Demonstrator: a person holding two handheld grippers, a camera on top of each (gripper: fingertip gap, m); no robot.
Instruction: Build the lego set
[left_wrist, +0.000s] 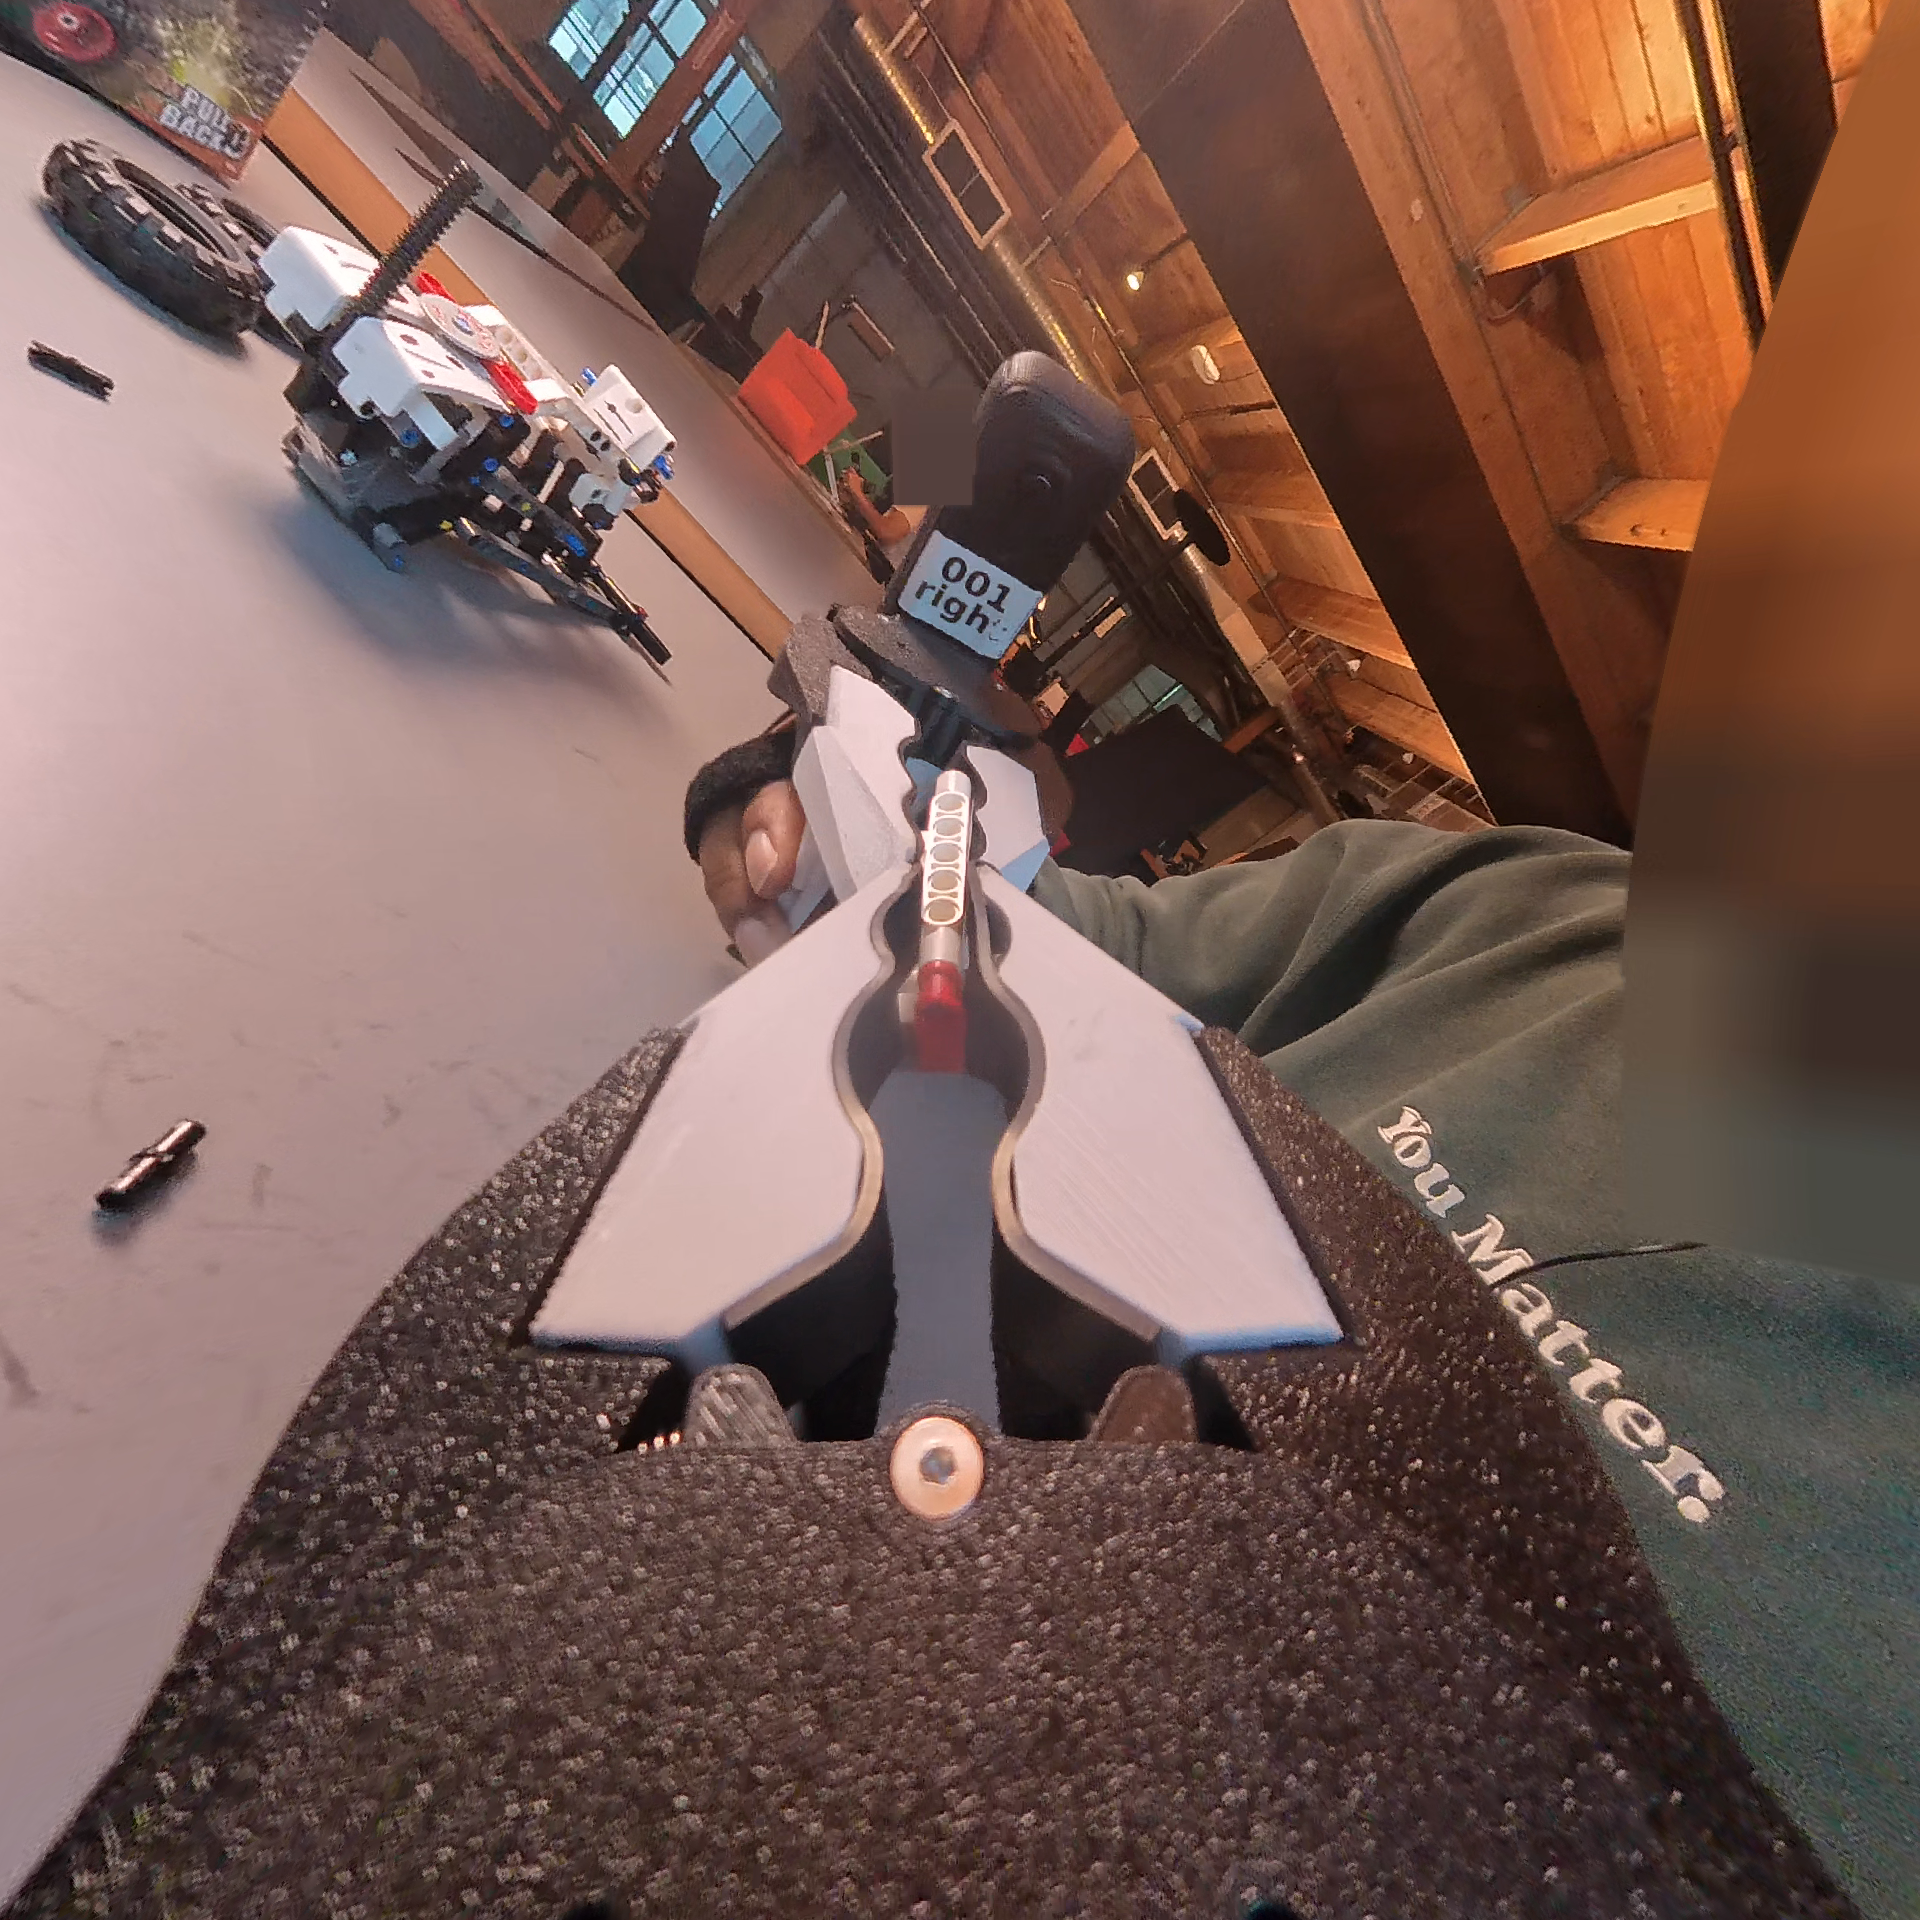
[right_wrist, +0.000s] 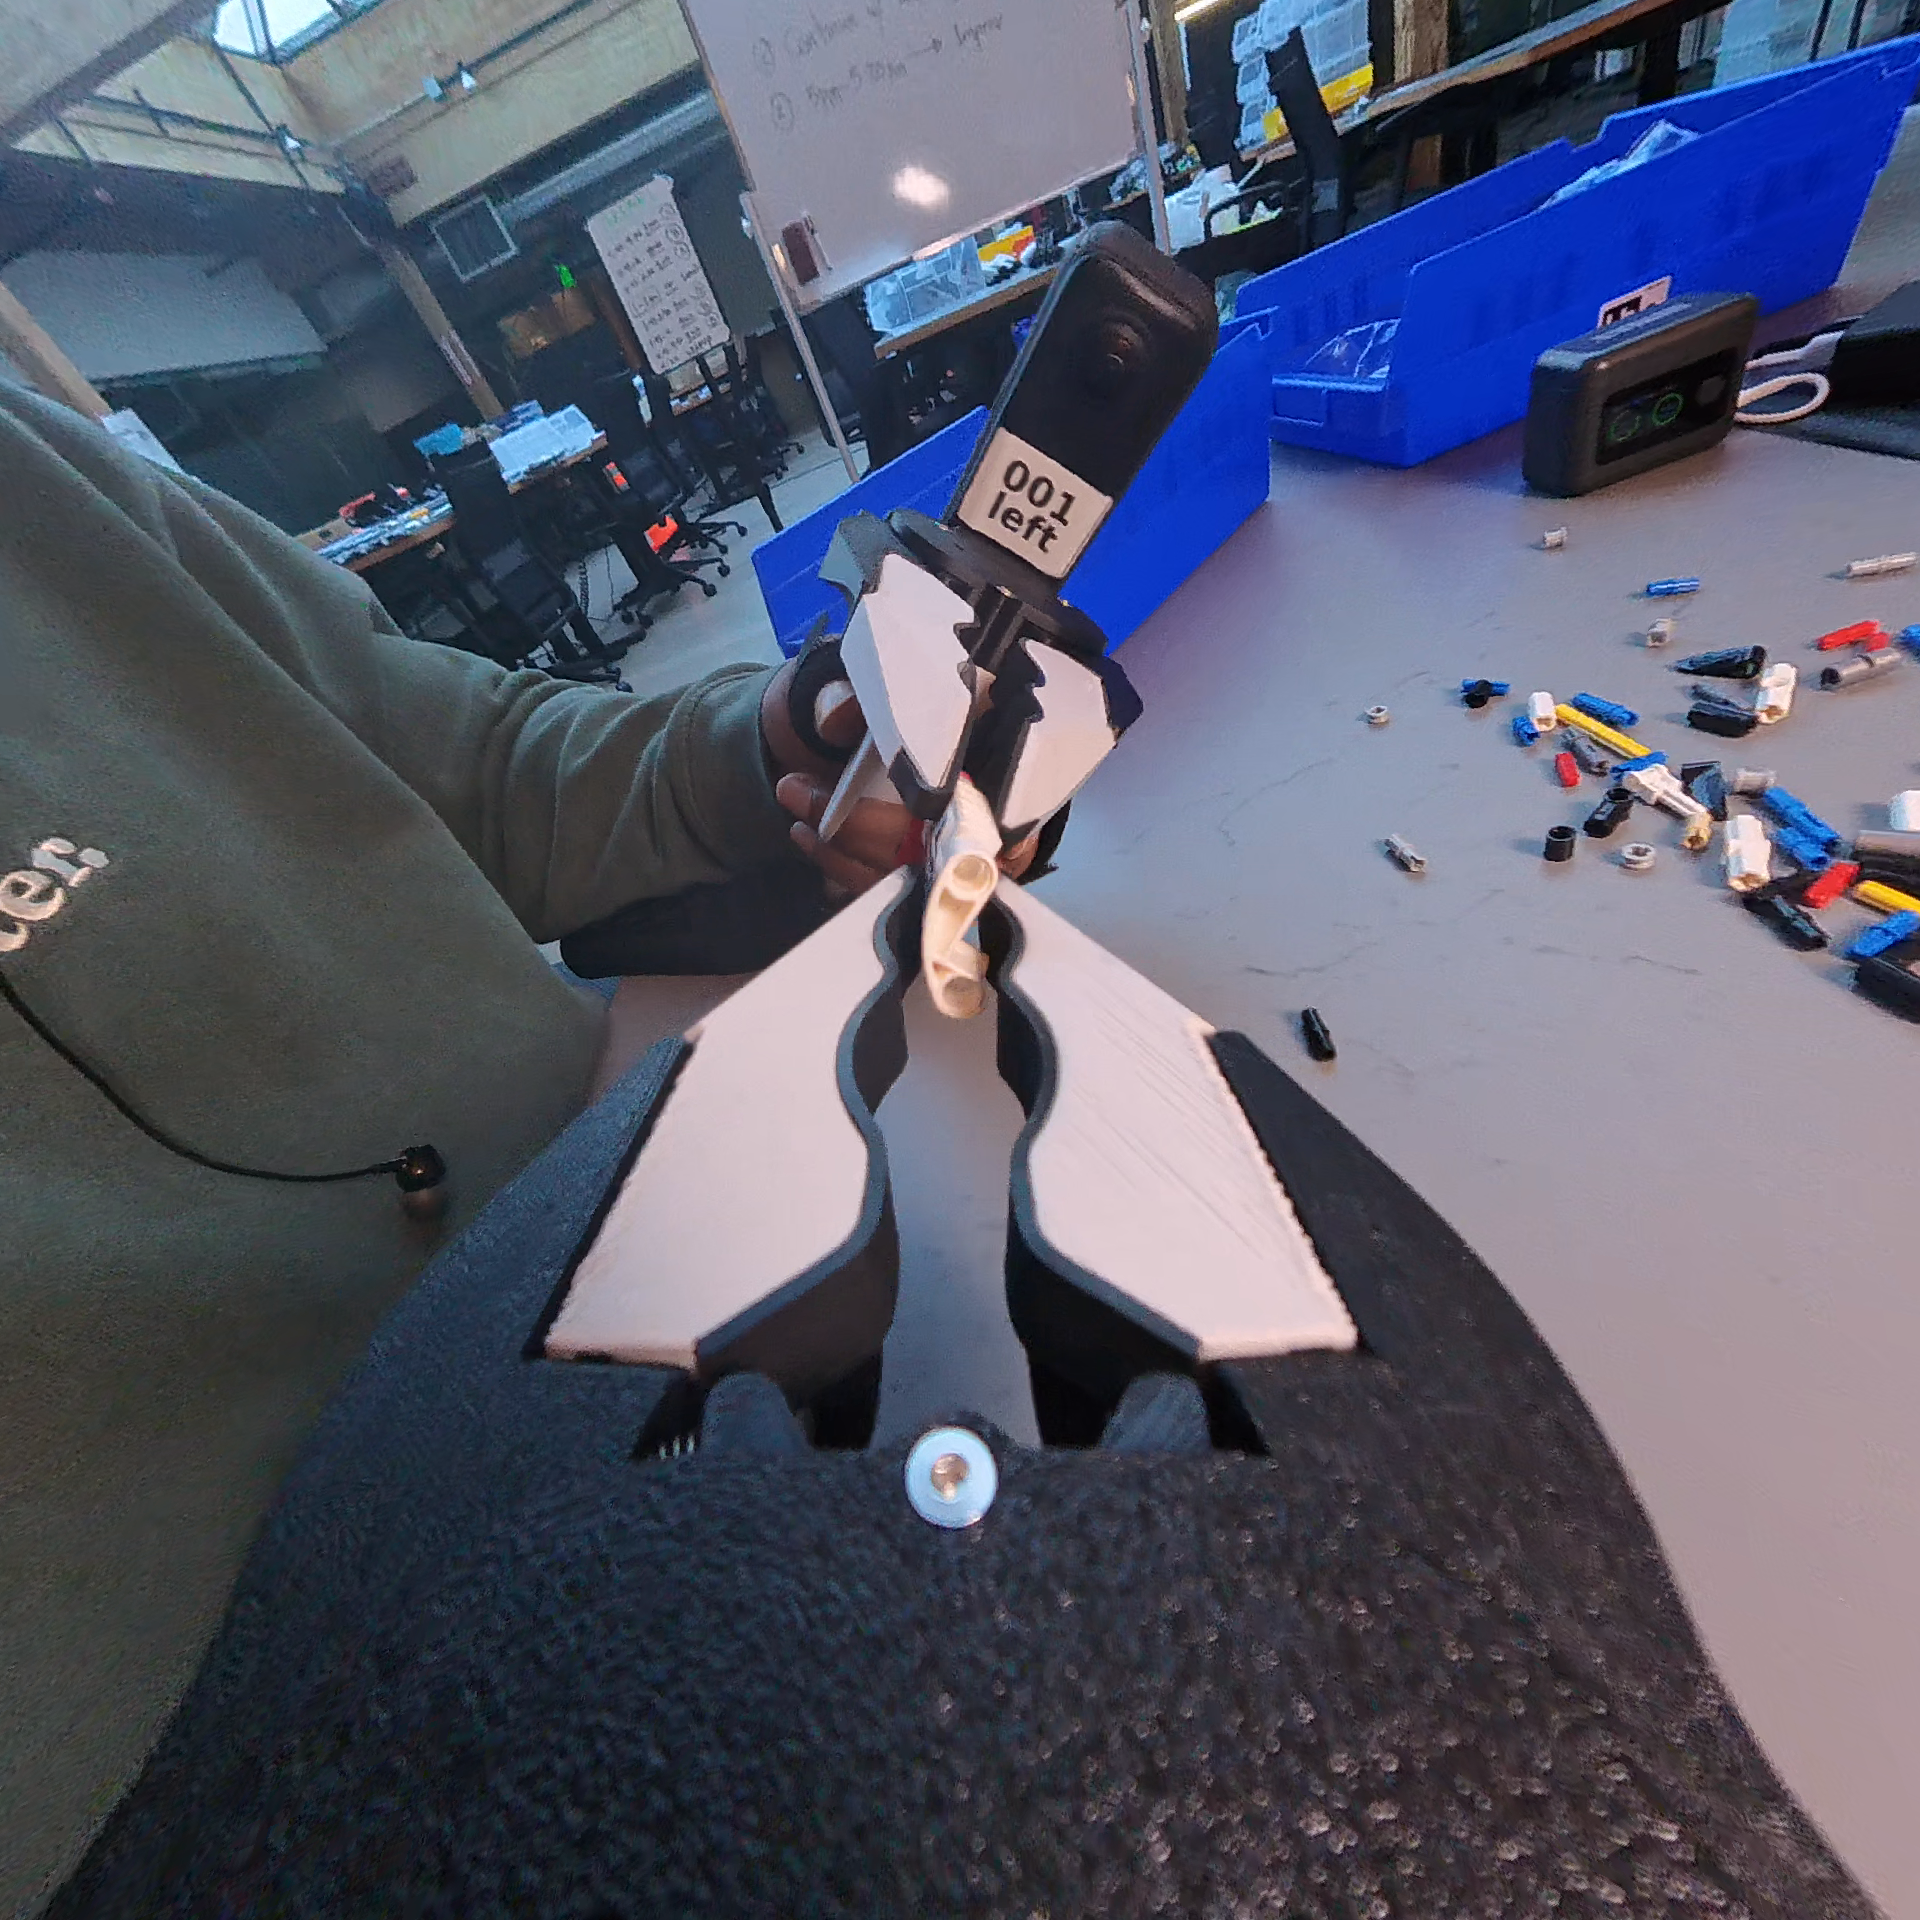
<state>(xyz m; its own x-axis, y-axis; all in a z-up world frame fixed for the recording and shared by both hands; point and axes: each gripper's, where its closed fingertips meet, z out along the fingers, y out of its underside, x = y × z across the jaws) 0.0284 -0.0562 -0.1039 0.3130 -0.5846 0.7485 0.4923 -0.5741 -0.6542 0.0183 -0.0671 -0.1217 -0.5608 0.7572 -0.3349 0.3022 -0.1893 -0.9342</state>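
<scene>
My left gripper (left_wrist: 951, 894) is shut on a white beam with holes (left_wrist: 948, 862) that has a red connector (left_wrist: 938, 1013) at its near end. My right gripper (right_wrist: 951, 909) faces it tip to tip and is shut on the far end of the same white beam (right_wrist: 961, 914). The right gripper also shows in the left wrist view (left_wrist: 940, 821), and the left gripper in the right wrist view (right_wrist: 971, 821). Both hold the beam above the grey table. The partly built model (left_wrist: 468, 436), white, black and red, stands on the table at the far left.
A black tyre (left_wrist: 145, 239) and a printed box (left_wrist: 177, 73) lie behind the model. Black pins (left_wrist: 151, 1164) (left_wrist: 68, 366) (right_wrist: 1316, 1034) lie loose. Several loose parts (right_wrist: 1714, 790) are scattered at the right, with blue bins (right_wrist: 1558, 281) and a black device (right_wrist: 1642, 395) behind. Left and right tips are no more than a few centimetres apart.
</scene>
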